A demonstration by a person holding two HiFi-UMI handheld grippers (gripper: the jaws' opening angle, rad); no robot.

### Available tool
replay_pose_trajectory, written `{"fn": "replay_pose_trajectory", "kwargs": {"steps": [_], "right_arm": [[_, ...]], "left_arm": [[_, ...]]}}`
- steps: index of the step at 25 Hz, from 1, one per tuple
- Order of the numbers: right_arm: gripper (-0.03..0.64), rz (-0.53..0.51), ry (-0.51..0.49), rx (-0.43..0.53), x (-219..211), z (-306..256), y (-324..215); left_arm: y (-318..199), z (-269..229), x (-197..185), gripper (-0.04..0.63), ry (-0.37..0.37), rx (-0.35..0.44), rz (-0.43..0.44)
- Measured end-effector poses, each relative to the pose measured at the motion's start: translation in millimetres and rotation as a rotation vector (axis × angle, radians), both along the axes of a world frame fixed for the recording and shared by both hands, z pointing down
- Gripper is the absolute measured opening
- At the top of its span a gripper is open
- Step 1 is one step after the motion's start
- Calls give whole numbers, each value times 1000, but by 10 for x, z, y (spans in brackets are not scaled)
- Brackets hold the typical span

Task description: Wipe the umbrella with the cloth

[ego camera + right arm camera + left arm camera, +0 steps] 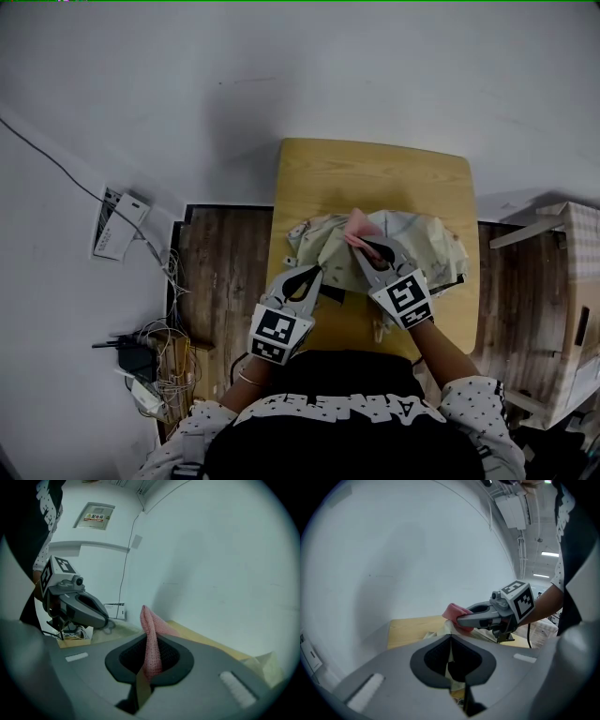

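Fingers (432, 657) of my left gripper (451, 638) are pressed together on a fold of the cream umbrella (424, 234); my right gripper (149, 641) clamps the pink cloth (151, 634) between its fingers.

The right hand-held gripper (362, 247) covers most of the pink cloth (356, 225) and part of the umbrella (427, 239).

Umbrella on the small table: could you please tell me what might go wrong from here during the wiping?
1. The left gripper pinches only a thin fold of the umbrella; a tug from wiping might pull it free.
2. The right gripper holds the cloth as a narrow bunch, so its hard jaws might rub the fabric instead.
3. The umbrella reaches near the table's right edge and might slide off.
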State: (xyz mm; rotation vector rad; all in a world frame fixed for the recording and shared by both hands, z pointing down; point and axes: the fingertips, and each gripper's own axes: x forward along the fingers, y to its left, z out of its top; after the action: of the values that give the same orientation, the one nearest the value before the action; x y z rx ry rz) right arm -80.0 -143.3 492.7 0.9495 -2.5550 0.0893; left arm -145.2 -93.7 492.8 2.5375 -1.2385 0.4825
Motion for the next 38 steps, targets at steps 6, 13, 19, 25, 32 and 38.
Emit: {"fn": "replay_pose_trajectory", "kwargs": {"steps": [6, 13, 19, 25, 32, 38], "right_arm": [[34, -69, 26, -27, -150, 102, 229], [34, -116, 39, -49, -240, 177, 469], [34, -148, 44, -66, -304, 219, 670], [34, -169, 37, -84, -305, 249, 851], [34, -184, 26, -102, -272, 253, 983], [34, -206, 16, -120, -298, 284, 1107]], "left_arm": [[12, 20, -23, 3, 15, -12, -7], [57, 59, -28, 3, 11, -12, -5], [57, 49, -28, 3, 1, -1, 6], [23, 22, 6, 3, -4, 11, 2], [41, -3, 30, 3, -8, 15, -9], [50, 44, 32, 3, -10, 10, -6]]}}
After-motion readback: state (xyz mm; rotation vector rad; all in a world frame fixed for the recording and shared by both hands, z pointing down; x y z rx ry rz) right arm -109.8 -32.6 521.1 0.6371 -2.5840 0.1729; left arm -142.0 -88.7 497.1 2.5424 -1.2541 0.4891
